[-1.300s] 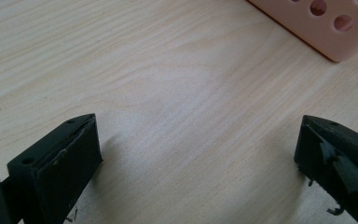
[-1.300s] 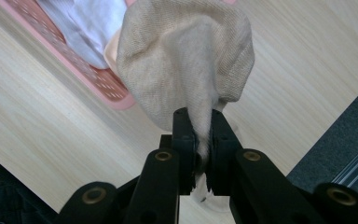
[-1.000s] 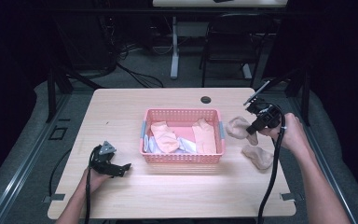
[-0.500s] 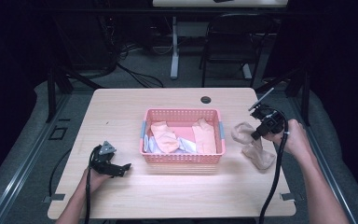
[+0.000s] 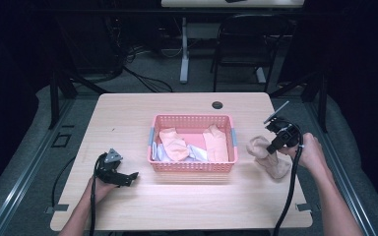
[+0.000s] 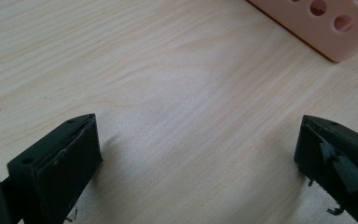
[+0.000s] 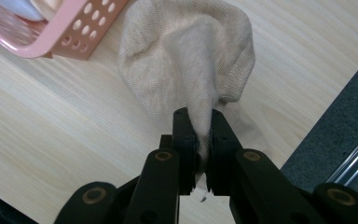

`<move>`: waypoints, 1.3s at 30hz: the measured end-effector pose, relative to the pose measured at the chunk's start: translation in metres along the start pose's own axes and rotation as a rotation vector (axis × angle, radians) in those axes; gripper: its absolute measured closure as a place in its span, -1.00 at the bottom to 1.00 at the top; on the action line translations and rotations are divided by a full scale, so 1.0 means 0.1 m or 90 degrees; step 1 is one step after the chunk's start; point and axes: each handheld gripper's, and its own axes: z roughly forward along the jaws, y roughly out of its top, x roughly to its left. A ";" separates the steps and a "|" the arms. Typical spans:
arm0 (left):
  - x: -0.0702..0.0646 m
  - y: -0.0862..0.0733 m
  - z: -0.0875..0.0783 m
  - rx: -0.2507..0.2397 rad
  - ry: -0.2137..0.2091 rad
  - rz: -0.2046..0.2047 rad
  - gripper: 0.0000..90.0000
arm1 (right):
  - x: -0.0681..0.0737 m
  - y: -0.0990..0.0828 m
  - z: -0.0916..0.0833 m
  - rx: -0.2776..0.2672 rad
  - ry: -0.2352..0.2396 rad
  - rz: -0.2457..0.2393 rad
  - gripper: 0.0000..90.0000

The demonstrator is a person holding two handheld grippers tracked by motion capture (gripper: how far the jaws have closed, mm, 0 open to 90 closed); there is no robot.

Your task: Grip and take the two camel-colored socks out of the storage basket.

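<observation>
High view, sock: beige sock (image 5: pixel 270 158) lies near the tabletop's right edge, just beside the pink basket (image 5: pixel 193 165), its long axis slanting toward the front right corner.
Right gripper (image 5: pixel 273 147): jaws pinched tight on the sock's cloth (image 7: pixel 200 135).
Left gripper (image 5: pixel 128 177): jaws wide, nothing between, near the front left.
Bearing: basket lies left of the held sock; the right hand is nearer.
</observation>
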 end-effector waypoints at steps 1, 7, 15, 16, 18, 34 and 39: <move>0.00 0.00 0.00 0.000 0.000 0.000 -1.00 | -0.01 0.00 0.02 0.007 0.003 -0.002 0.87; 0.00 0.01 0.00 0.001 -0.001 0.002 -1.00 | -0.03 -0.03 0.21 0.017 0.009 0.013 0.87; 0.01 0.01 0.01 -0.001 0.000 0.002 -1.00 | -0.04 -0.01 0.44 0.036 0.019 0.011 0.86; 0.01 0.01 0.01 -0.001 0.000 0.002 -1.00 | -0.04 0.00 0.44 0.043 0.013 0.005 0.86; 0.01 0.01 0.01 -0.001 0.000 0.002 -1.00 | -0.02 0.00 0.50 0.047 0.016 0.005 0.82; 0.00 0.00 -0.01 0.000 0.001 0.002 -1.00 | -0.02 -0.05 0.42 0.010 -0.007 0.025 -0.32; 0.00 -0.01 -0.01 0.000 0.001 0.003 -1.00 | -0.01 -0.10 0.20 -0.044 0.002 0.030 -0.62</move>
